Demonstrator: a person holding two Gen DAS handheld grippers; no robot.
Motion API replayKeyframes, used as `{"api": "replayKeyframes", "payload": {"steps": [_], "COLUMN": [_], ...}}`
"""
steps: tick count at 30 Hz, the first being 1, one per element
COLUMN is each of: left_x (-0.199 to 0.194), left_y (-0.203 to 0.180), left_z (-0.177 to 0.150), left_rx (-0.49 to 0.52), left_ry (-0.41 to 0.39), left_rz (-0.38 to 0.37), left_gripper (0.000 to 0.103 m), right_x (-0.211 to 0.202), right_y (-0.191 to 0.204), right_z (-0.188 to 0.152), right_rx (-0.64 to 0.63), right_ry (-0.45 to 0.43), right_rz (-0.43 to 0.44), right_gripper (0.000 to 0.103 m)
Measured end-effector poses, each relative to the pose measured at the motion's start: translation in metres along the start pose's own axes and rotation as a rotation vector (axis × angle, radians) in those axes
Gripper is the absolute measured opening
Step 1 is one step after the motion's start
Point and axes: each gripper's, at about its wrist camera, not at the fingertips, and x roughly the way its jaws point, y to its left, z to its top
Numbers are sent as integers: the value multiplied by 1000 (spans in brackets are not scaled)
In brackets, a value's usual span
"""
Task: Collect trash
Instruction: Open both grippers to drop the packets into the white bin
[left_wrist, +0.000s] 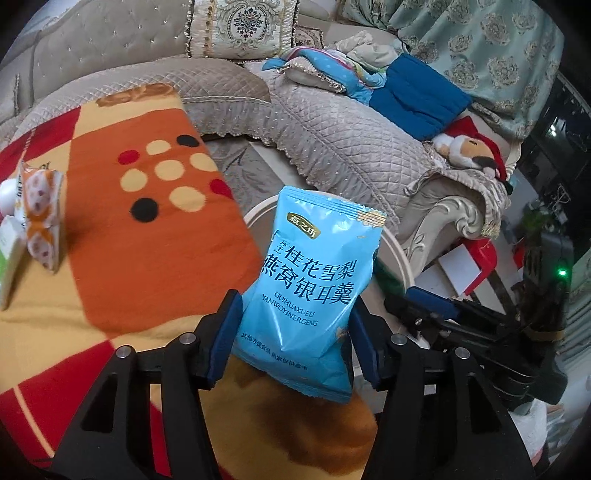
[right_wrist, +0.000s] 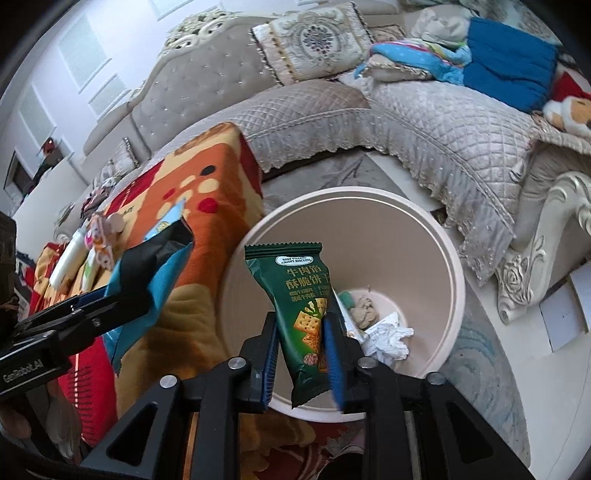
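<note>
My left gripper (left_wrist: 291, 317) is shut on a light blue snack packet (left_wrist: 310, 273) and holds it upright at the edge of the blanket-covered table, in front of the bin rim (left_wrist: 399, 254). My right gripper (right_wrist: 301, 343) is shut on a dark green biscuit packet (right_wrist: 301, 314) and holds it over the open beige trash bin (right_wrist: 406, 236). Crumpled paper (right_wrist: 388, 339) and other scraps lie in the bin's bottom. The left gripper with its blue packet (right_wrist: 162, 280) shows at the left of the right wrist view. An orange-and-white wrapper (left_wrist: 40, 218) lies on the blanket at the left.
The table is covered by an orange, red and yellow blanket (left_wrist: 129, 229). A white bottle (right_wrist: 68, 258) and small wrappers (right_wrist: 101, 236) lie on it. A quilted grey sofa (left_wrist: 332, 122) with cushions, clothes and a plush toy (left_wrist: 469, 147) curves behind the bin.
</note>
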Motion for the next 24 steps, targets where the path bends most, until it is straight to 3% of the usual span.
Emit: {"api": "replayKeyframes", "payload": {"steps": [1,9,14,18,24], "left_x": [1,0,-11,-15,-10], "left_y": [0,-2,-5,-7,-4], "left_z": [-1,1,4,10,14], "left_rx": [-2,-10,-11,-11,-30], "left_ry": [1,5,-34,-65,-58], "left_rz": [-5,-46,-82,-108,-116], "left_gripper": [64,68,69,78,79], "right_x": [0,0,-3,-6,-11], "right_y": [-3,-11,-10,-13,-17], "right_z": [0,-2,-4,-4,-4], "right_rx": [9,27,26,34,41], "right_ry": [-5,-1,0,-5,-8], "right_rz": [-8,-9,-14,-25,-34], "right_gripper": [51,51,51,52,52]}}
